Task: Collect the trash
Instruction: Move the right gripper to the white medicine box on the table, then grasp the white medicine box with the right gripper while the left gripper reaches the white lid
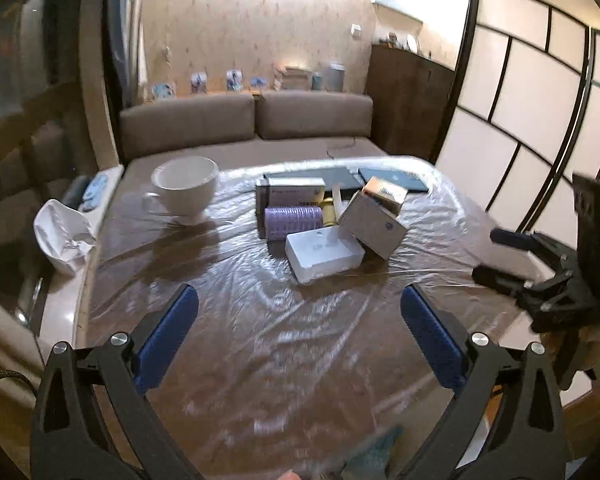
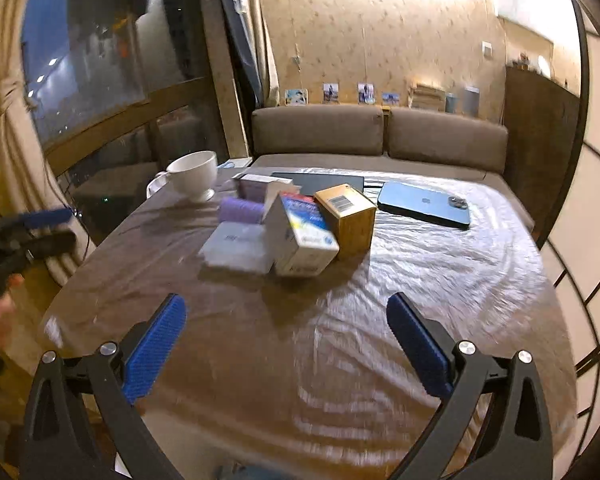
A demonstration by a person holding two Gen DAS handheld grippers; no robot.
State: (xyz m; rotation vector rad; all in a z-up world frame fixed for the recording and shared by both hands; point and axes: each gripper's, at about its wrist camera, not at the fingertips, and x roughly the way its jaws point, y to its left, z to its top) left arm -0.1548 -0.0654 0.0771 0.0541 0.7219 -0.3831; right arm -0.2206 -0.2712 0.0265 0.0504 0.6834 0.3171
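A heap of small boxes lies mid-table on clear plastic sheeting: a white flat box [image 1: 324,254] [image 2: 236,250], a grey carton [image 1: 372,230], a blue-printed white box [image 2: 304,240], a brown cardboard box [image 2: 346,220] and a purple roller [image 1: 294,220] [image 2: 240,210]. A crumpled white paper [image 1: 64,236] sits at the table's left edge. My left gripper [image 1: 300,308] hangs open above the near sheeting, nothing between its blue pads. My right gripper [image 2: 286,316] is likewise open and holds nothing. Each gripper shows at the other view's edge: the right one [image 1: 500,256], the left one [image 2: 56,228].
A white cup [image 1: 186,190] [image 2: 192,176] stands at the far left of the table [image 1: 60,320]. A blue phone [image 2: 424,204] and a dark flat device [image 2: 320,182] lie at the back. A brown sofa [image 1: 244,120] is behind, sliding wardrobe doors [image 1: 520,120] to the right.
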